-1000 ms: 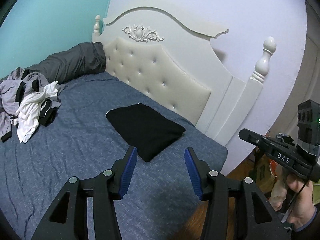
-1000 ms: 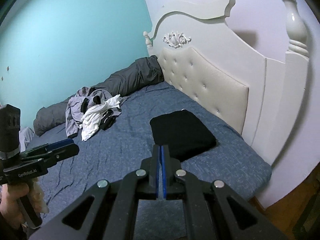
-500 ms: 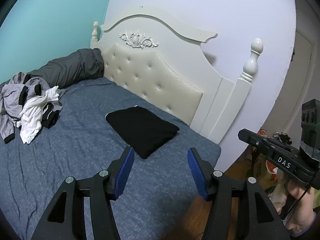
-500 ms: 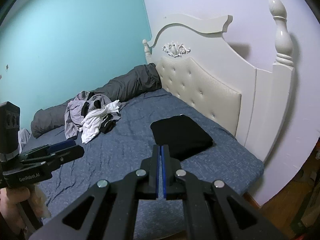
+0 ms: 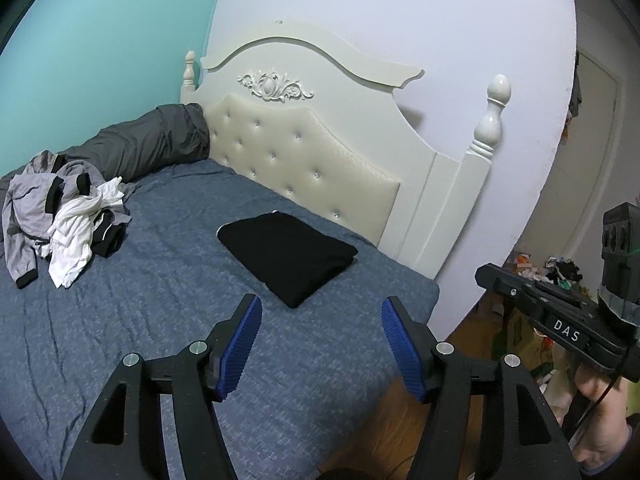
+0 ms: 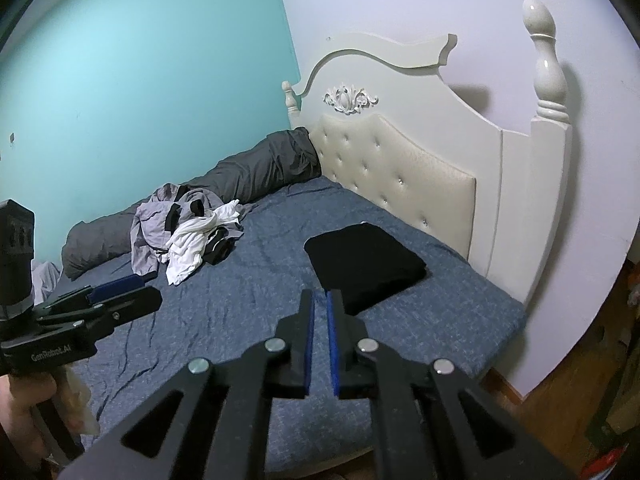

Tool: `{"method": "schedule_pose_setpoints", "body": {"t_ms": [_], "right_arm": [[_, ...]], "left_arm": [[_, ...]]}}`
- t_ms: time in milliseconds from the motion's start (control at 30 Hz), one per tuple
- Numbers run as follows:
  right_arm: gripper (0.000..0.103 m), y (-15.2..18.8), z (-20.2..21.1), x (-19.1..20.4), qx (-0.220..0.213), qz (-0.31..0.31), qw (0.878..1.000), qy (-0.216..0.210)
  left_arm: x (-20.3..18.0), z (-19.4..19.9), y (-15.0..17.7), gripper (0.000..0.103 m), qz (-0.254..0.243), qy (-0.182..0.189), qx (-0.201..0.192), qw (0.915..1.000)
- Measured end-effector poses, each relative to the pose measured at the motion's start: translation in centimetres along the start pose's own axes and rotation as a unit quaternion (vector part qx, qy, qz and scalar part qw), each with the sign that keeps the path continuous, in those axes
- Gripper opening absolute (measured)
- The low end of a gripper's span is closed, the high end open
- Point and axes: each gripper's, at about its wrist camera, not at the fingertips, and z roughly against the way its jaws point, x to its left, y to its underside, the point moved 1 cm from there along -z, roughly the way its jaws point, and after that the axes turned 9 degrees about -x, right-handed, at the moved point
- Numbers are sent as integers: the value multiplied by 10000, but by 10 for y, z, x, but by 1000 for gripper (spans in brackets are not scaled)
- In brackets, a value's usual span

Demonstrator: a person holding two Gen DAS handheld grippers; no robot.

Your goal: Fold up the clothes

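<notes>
With the folded black garment [image 5: 288, 256] lying near the headboard [image 5: 304, 160], both empty grippers are hovering over the bed, left gripper [image 5: 320, 344] spreading, right gripper [image 6: 320, 340] just parting, likely between items, next reaching for the unfolded pile [image 5: 64, 216].

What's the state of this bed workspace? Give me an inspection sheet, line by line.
Surface: blue bedspread, wrinkled, on the bed.
Job's things: folded black garment lying flat near the headboard; unfolded pile of grey, white and black clothes at the far side.
Clutter: grey bedding roll along the teal wall; small items on the floor beyond the bed, too small to tell.
Grippers: left claw opening, nothing between its jaws; right claw opening from nearly shut, empty.
Cables: thin cable by the right hand.
Surroundings: lilac wall, wood floor.
</notes>
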Motion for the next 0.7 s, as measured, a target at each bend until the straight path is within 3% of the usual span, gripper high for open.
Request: {"method": "schedule_pose_setpoints", "body": {"t_ms": [167, 267, 367, 700], "right_arm": [[28, 7, 7, 10, 47, 23, 10000, -54], [32, 11, 11, 12, 40, -52, 9999, -99], [43, 14, 15, 12, 23, -117, 9999, -110], [59, 17, 31, 14, -115, -37, 9999, 117]], "left_arm": [[4, 10, 5, 71, 42, 1, -6, 10000], [6, 14, 9, 71, 7, 1, 15, 10000], [8, 18, 11, 72, -16, -17, 19, 10000], [6, 24, 14, 77, -6, -32, 21, 10000]]}}
